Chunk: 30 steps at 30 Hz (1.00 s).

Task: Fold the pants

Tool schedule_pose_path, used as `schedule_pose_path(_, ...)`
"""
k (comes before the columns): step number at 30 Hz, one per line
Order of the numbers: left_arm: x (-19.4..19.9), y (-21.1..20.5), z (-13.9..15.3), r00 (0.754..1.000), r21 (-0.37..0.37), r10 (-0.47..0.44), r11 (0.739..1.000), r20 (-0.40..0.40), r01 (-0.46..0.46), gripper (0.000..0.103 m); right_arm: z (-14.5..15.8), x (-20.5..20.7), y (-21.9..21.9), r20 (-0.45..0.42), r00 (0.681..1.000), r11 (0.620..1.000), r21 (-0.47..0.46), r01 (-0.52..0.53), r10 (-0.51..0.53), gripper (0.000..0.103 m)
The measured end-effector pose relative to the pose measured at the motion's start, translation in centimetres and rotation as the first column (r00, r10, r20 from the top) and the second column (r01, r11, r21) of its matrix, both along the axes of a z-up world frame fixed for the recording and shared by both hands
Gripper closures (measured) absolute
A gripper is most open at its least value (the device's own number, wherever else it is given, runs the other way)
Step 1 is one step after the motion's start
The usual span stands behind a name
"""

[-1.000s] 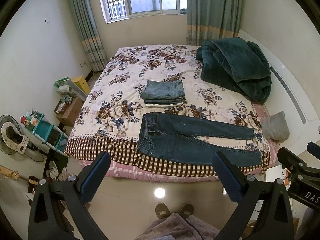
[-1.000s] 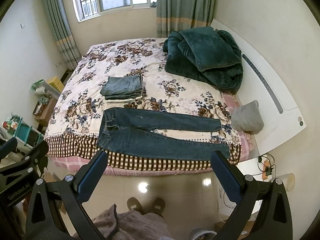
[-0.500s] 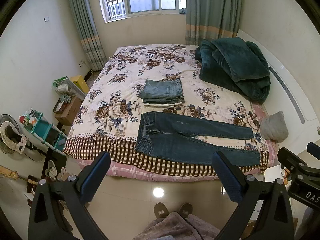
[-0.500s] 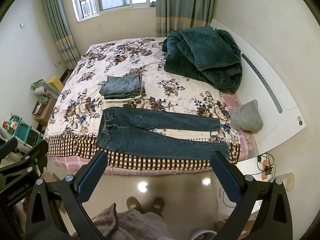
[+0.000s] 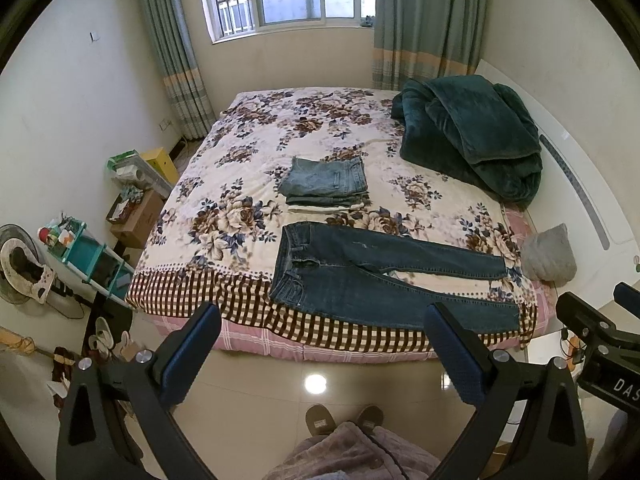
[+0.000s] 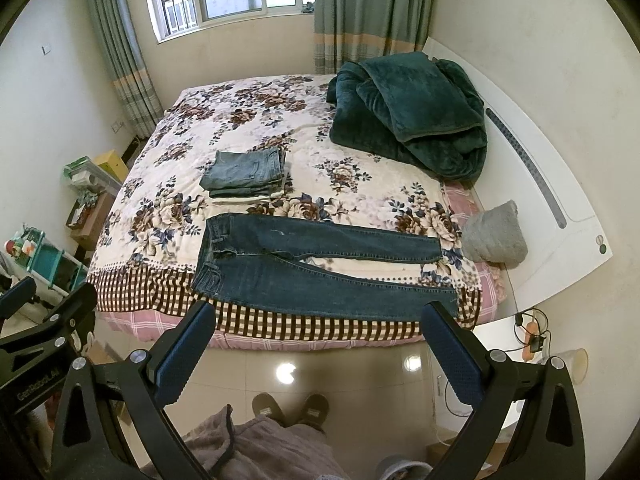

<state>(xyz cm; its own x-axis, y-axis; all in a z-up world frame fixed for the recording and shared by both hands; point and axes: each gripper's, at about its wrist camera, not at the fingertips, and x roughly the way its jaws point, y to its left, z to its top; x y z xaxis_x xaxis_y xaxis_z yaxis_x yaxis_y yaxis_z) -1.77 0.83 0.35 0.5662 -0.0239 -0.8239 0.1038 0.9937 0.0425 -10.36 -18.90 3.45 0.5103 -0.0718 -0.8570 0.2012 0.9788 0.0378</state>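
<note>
Jeans: flat on bed ahead of both your grippers, waistband to your left, legs splayed to the right, near edge by the checked border.
Left gripper: fingers wide apart, nothing held, over floor short of the bed.
Right gripper: same, spread wide, empty.
Shelf cart: far left, holds small items; can't make out what.
Folded stack: just beyond the jeans.
Blanket: heaped beyond, to the right.
Cut off: your slippers at bottom edge.
</note>
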Motion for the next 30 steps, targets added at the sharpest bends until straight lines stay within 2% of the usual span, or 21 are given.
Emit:
schedule_pose_path(22, 0.1, -0.2, -0.2, 1.000, -0.001, -0.001, 1.000, 0.008, 0.001, 0.000, 0.1, 0.2, 0.0, 0.003, 1.000, 1.000, 0.002, 0.002, -0.002, 0.000)
schedule_pose_path(30, 1.3, -1.1, 0.0, 1.000, -0.006, 0.020, 1.000, 0.021, -0.020, 0.000, 0.0, 0.1, 0.2, 0.003, 1.000, 1.000, 0.002, 0.002, -0.002, 0.000)
